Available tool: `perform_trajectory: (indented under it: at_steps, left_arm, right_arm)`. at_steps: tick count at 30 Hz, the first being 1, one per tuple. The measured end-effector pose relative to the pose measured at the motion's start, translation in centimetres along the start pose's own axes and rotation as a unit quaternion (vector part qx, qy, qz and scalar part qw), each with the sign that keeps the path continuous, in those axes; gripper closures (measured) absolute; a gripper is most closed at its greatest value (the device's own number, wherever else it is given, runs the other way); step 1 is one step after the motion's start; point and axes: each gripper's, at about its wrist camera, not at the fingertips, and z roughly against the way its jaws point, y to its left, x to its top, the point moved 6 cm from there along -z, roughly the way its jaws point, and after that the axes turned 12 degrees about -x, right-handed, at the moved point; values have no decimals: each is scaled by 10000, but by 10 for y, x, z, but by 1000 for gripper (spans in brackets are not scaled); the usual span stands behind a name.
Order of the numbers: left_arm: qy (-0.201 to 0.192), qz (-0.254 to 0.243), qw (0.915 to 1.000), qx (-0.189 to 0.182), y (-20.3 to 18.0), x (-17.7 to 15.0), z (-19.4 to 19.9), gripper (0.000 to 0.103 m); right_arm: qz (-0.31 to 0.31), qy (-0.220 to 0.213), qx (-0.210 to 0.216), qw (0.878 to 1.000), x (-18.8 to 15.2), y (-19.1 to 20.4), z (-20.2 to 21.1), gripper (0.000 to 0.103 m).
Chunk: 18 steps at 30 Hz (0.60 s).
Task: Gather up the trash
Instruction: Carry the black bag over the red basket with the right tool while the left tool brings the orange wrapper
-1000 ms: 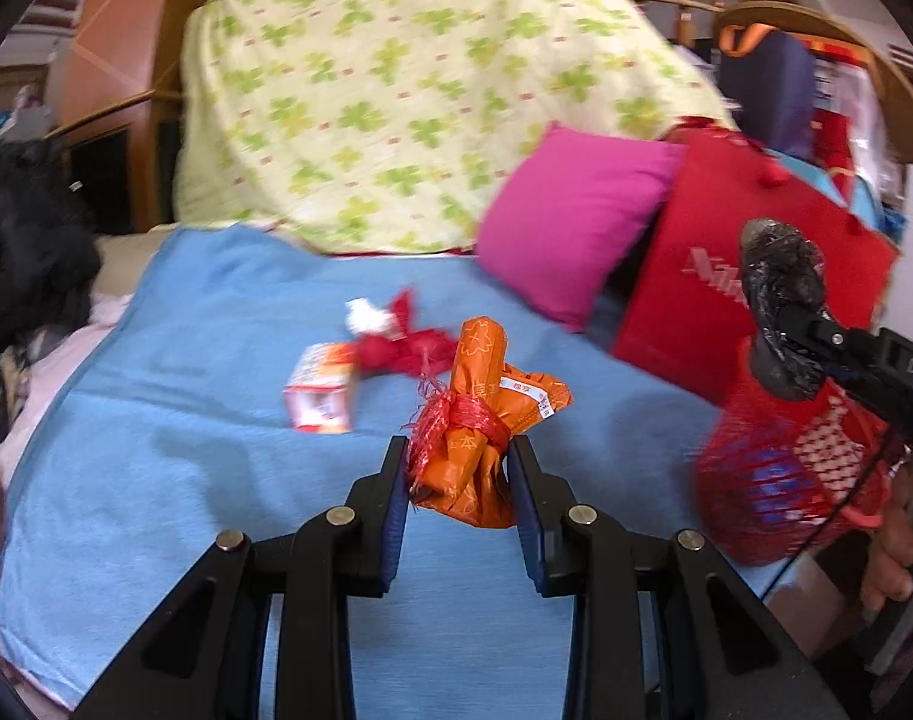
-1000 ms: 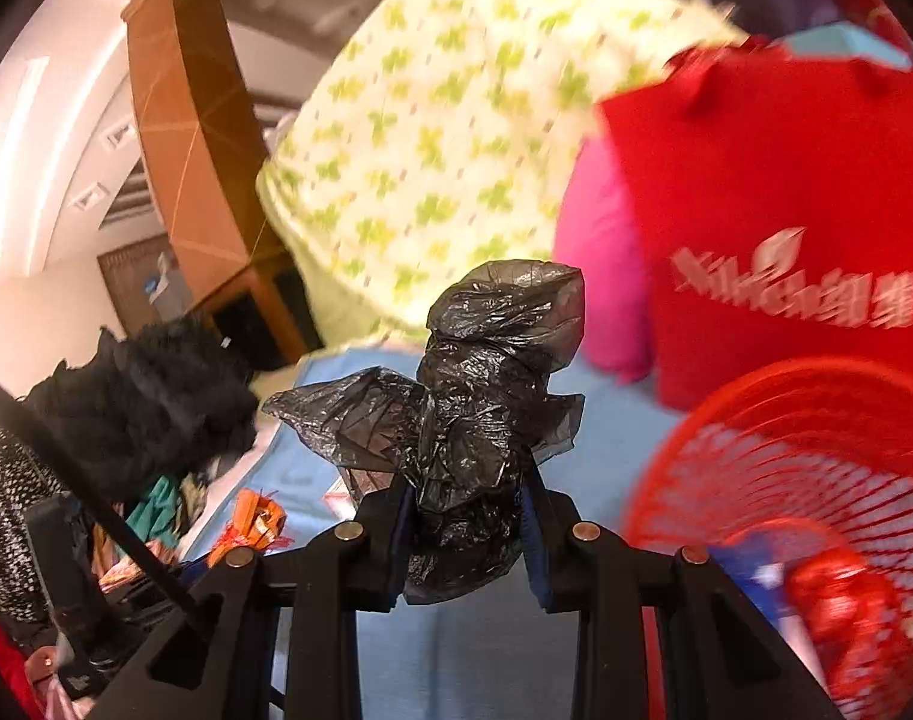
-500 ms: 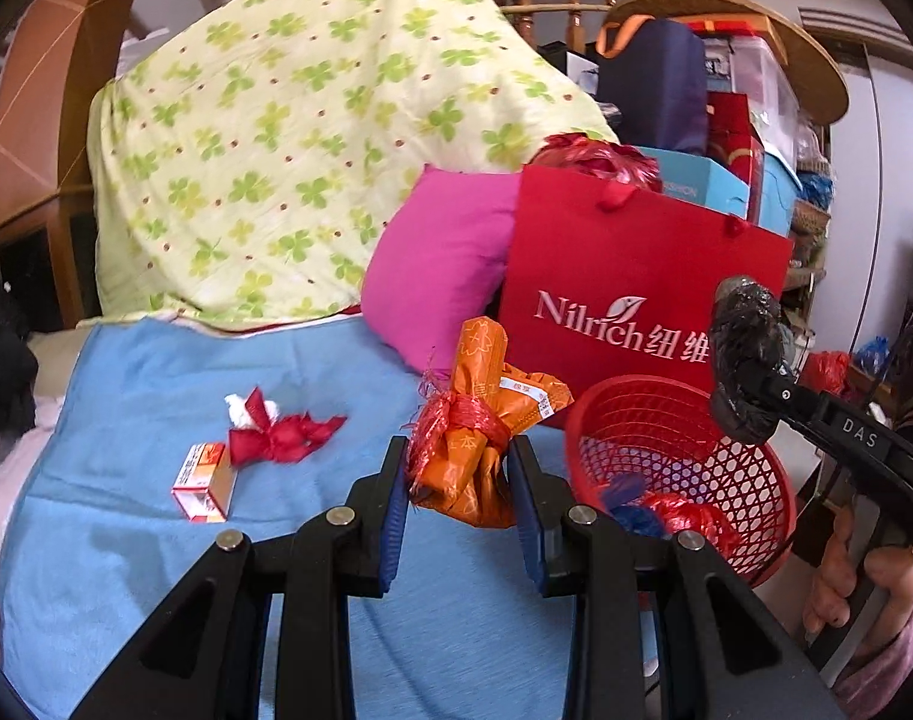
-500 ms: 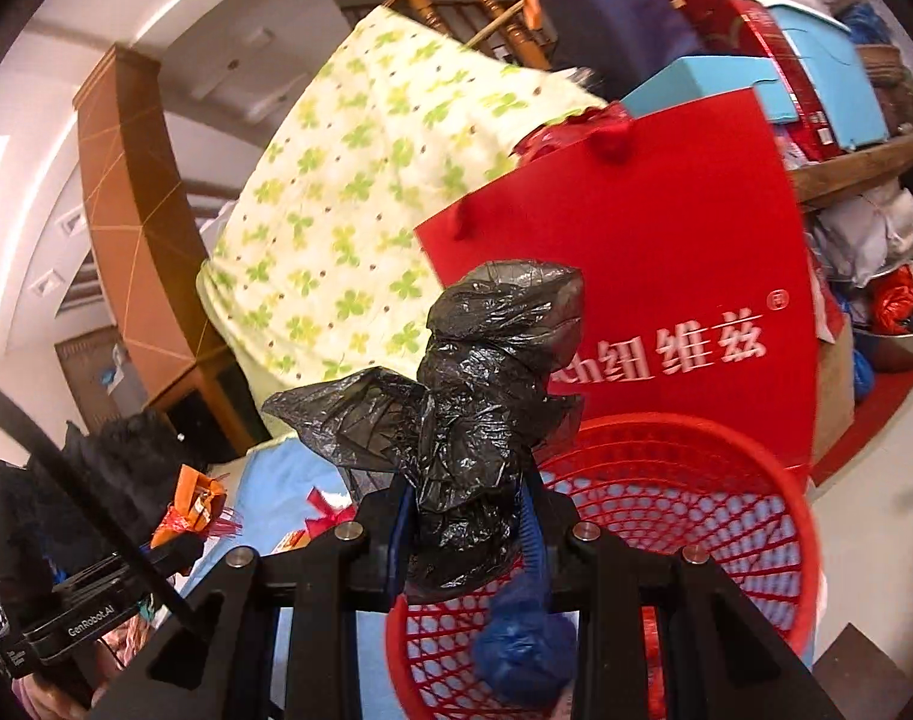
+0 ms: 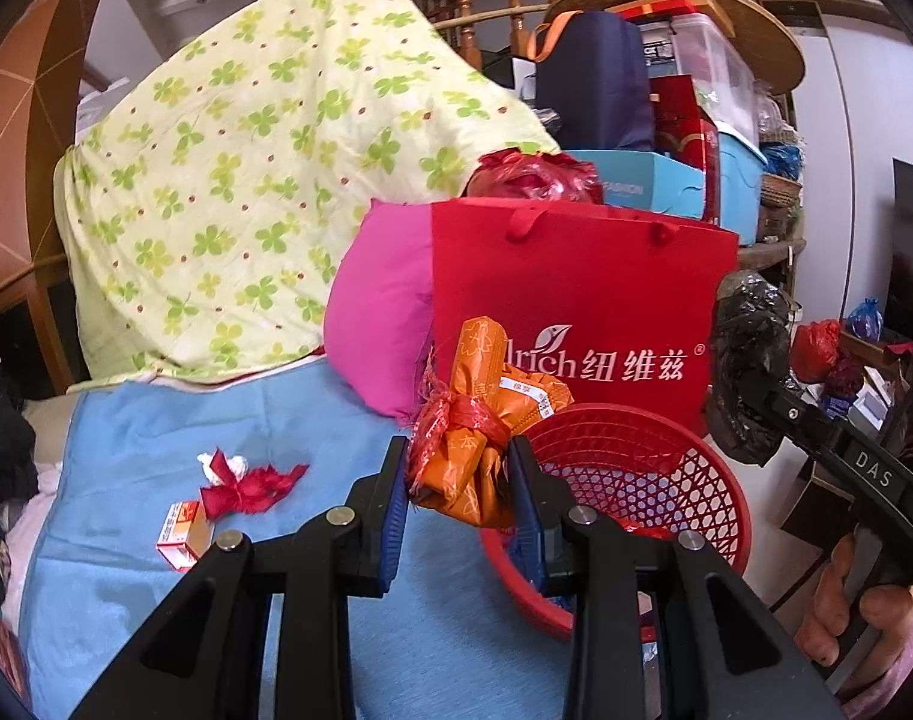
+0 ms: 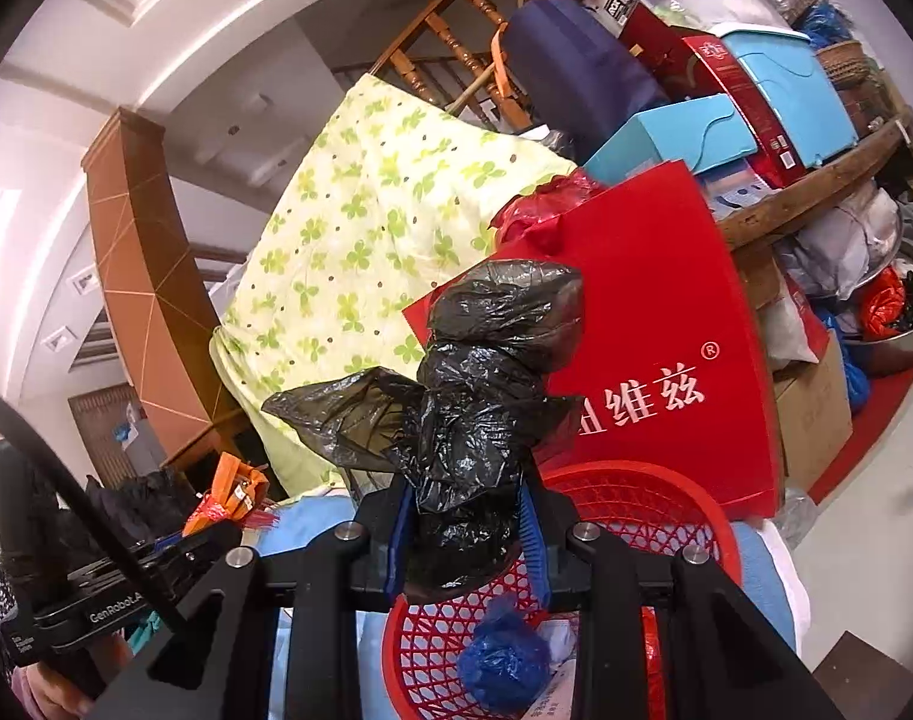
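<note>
My left gripper (image 5: 459, 480) is shut on an orange wrapper bundle (image 5: 486, 420) tied with red mesh, held at the near-left rim of the red mesh basket (image 5: 654, 468). My right gripper (image 6: 465, 516) is shut on a crumpled black plastic bag (image 6: 486, 384) and holds it above the same basket (image 6: 630, 498), which holds a blue wad (image 6: 504, 660) and other scraps. The right gripper with the black bag also shows at the right of the left wrist view (image 5: 747, 372). A small orange-and-white box (image 5: 183, 531) and a red-and-white scrap (image 5: 243, 480) lie on the blue blanket (image 5: 156, 420).
A red paper bag (image 5: 576, 294) stands right behind the basket, a pink pillow (image 5: 384, 324) beside it. A clover-print quilt (image 5: 264, 180) is piled at the back. Stacked boxes and a wooden railing fill the back right. Black cloth (image 5: 0, 420) lies at the left edge.
Both grippers have swung right with their loads, from over the blanket to the red basket. The box and red scrap have slid to the left of the view.
</note>
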Motion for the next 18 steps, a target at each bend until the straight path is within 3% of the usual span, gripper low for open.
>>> perform_trajectory:
  at_steps: [8, 18]
  left_arm:
    - [148, -23, 9999, -36, -10, -7, -2, 69]
    - [-46, -53, 9999, -76, -7, 4, 14, 69]
  right_arm:
    - [140, 84, -68, 9998, -6, 3, 1, 70]
    - [57, 34, -82, 9999, -3, -6, 5, 70]
